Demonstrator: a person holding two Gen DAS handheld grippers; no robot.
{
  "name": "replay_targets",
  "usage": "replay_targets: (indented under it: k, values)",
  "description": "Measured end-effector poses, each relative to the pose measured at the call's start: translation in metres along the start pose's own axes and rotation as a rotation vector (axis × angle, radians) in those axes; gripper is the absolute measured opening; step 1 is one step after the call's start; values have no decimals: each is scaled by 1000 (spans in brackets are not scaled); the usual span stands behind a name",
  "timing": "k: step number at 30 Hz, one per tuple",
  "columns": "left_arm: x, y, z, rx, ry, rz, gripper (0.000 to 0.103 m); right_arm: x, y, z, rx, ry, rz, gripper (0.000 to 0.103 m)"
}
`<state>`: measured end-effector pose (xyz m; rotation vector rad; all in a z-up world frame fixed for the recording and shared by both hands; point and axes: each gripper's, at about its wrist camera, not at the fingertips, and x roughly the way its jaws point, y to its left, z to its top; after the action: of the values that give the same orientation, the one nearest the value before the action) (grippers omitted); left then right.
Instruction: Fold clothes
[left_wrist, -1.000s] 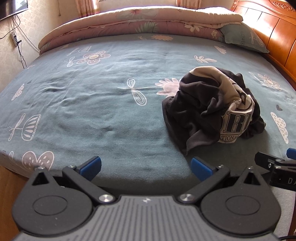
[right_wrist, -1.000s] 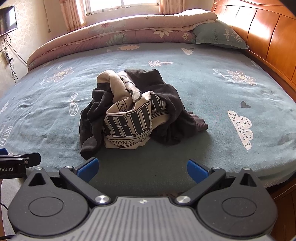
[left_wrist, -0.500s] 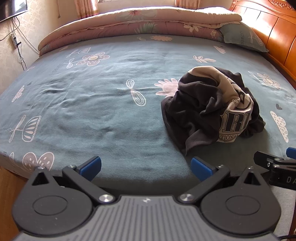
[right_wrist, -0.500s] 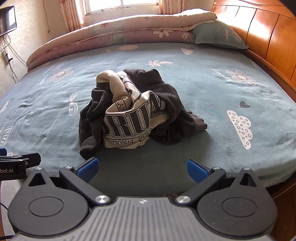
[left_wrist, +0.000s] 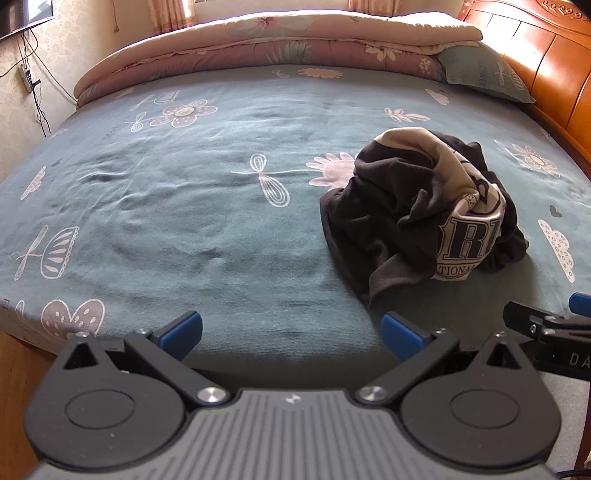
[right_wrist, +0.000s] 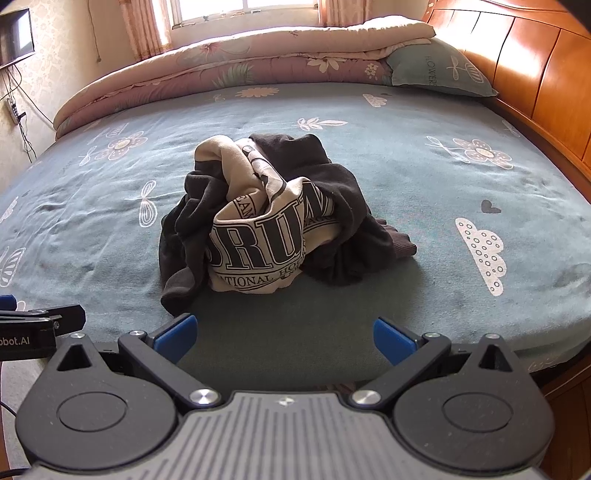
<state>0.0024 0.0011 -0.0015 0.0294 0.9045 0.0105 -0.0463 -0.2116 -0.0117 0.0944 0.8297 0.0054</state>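
The left gripper (left_wrist: 291, 334) has its two blue fingers (left_wrist: 181, 329) spread wide apart and holds nothing. The right gripper (right_wrist: 282, 339) is wide apart too, empty, just beside it.

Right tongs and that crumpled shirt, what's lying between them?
Nothing: only bare bedsheet lies between the open right tongs and the shirt, seen in the right wrist view.

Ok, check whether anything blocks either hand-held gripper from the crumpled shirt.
Nothing visible does. Only bare bedsheet lies between the open right hand-held gripper and the crumpled shirt; likewise for the open left hand-held gripper, the shirt sitting ahead to its right.
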Motion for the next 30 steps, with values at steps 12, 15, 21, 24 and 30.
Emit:
replay_targets:
  k: [12,15,21,24,30]
  values:
    - [1,2,0,-11,5,-4,103,0,1,2,-3,1,-1,103]
    - [1,1,0,-10,8,-5,103,1,0,3,0,2,0,103]
    - [2,0,0,-9,10,-4,103,1,0,3,1,4,0,103]
    - [2,1,0,-9,10,-4,103,2,0,2,1,5,0,103]
    - [3,0,0,-7,12,-5,103,2,0,2,2,5,0,103]
